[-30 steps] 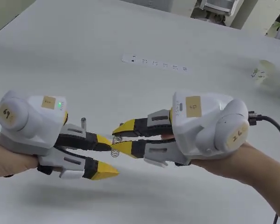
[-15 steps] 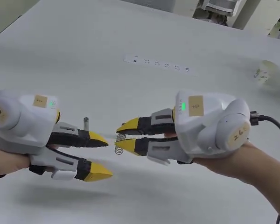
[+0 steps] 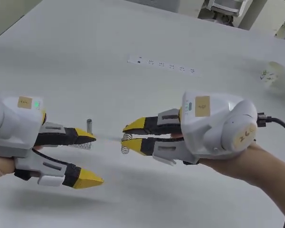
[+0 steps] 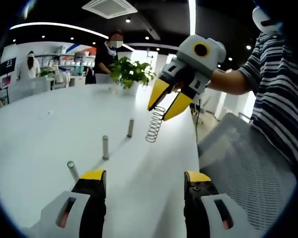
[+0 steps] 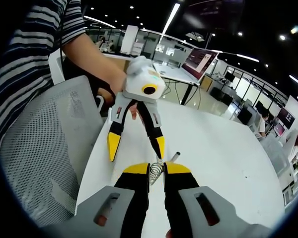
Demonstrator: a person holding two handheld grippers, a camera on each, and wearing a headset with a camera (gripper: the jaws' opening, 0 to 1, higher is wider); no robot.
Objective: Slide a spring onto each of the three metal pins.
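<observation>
My right gripper (image 3: pixel 126 138) is shut on a small metal spring (image 3: pixel 125 150), held in the air above the white table. In the left gripper view that spring (image 4: pixel 155 124) hangs from the right gripper's (image 4: pixel 169 99) yellow tips. Three upright metal pins stand in a row on the table: near (image 4: pixel 72 169), middle (image 4: pixel 105 147), far (image 4: pixel 130 127). One pin (image 3: pixel 89 125) shows in the head view, just beyond my left gripper (image 3: pixel 96 159), which is open and empty. A thin spring-like piece (image 3: pixel 80 145) lies by its upper jaw. The right gripper view has the spring (image 5: pixel 156 173) pinched between its jaws.
A white power strip (image 3: pixel 161 65) lies farther back on the table (image 3: pixel 85 57). A clear cup (image 3: pixel 274 72) stands at the far right edge. A mesh chair (image 4: pixel 248 163) is at the table's side. A potted plant (image 4: pixel 130 73) stands at the far end.
My left gripper has drawn back to the left, away from the spring, and its jaws stand wider apart. The right gripper keeps the spring and has barely moved.
</observation>
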